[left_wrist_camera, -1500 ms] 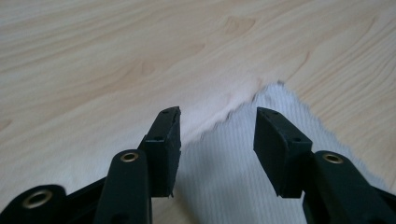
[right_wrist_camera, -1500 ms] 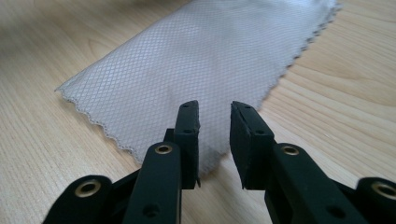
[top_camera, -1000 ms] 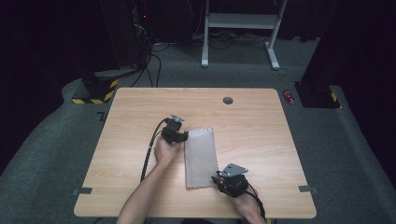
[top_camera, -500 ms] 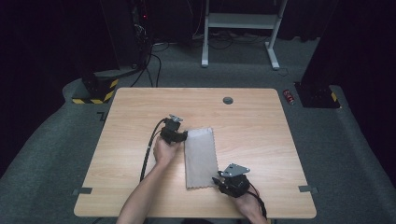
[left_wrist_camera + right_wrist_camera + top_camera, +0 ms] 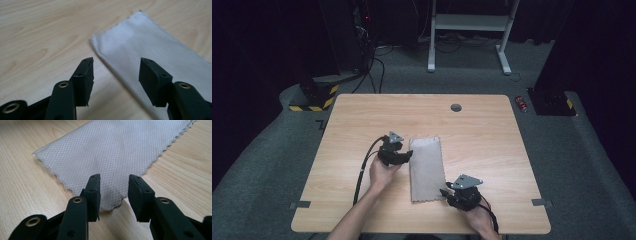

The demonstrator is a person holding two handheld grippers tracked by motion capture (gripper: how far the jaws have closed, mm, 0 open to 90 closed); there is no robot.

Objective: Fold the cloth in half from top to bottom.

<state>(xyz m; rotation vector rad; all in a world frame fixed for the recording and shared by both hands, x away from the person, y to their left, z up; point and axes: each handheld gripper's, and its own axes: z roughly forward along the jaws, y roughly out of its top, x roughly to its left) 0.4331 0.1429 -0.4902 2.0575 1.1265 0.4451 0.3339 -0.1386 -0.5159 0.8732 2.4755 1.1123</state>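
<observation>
Two grippers, left (image 5: 404, 156) and right (image 5: 447, 192), have just been opening and hold nothing; the folded cloth (image 5: 427, 167) lies flat mid-table (image 5: 492, 150) toward our edge. We should back away low without snagging its corners.

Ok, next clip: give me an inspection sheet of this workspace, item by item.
Surface: wooden table, round grommet near the far edge.
Job's things: grey cloth folded into a long strip, lying flat, zigzag edges.
Clutter: nothing seen on the table.
Grippers: left gripper open beside the cloth's left edge, nothing between the jaws, which have just been opening; right gripper open over the cloth's near right corner, pads not pressing it.
Cables: black cable runs from the left gripper off the near edge; more cables on the floor beyond.
Surroundings: grey carpet, white frame, yellow-black striped block, red can, tape marks.
</observation>
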